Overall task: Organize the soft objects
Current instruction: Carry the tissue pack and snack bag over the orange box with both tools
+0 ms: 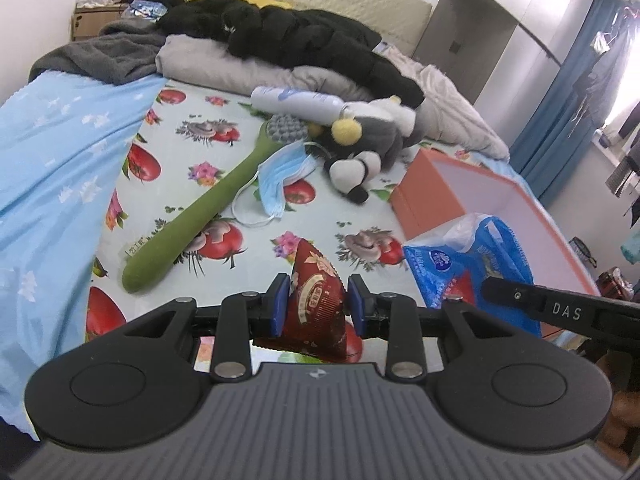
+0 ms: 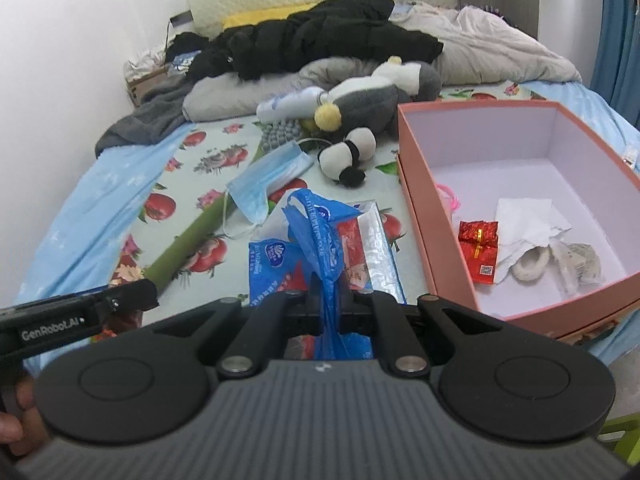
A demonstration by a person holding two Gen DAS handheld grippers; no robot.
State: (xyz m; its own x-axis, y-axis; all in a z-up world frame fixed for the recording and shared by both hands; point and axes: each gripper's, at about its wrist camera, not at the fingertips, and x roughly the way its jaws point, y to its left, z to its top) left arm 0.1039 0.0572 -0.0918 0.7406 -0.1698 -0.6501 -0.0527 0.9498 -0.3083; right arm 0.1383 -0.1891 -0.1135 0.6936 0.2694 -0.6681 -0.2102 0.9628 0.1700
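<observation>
My left gripper (image 1: 319, 304) is shut on a dark red triangular packet (image 1: 316, 304), held above the patterned bedsheet. My right gripper (image 2: 326, 300) is shut on a blue plastic tissue pack (image 2: 320, 236), which also shows in the left wrist view (image 1: 472, 268). An orange box (image 2: 416, 200) with a white inside stands open on the right; it holds a red packet (image 2: 479, 250), white paper and a white fuzzy item. A plush toy (image 1: 368, 140), a blue face mask (image 1: 280, 176) and a green long-handled brush (image 1: 200, 208) lie on the bed.
A white bottle (image 1: 296, 100) lies behind the plush toy. A black jacket (image 1: 304, 36) and grey bedding (image 1: 224, 64) are piled at the head of the bed. A light blue blanket (image 1: 56, 152) covers the left side. A wardrobe and blue curtains stand at the right.
</observation>
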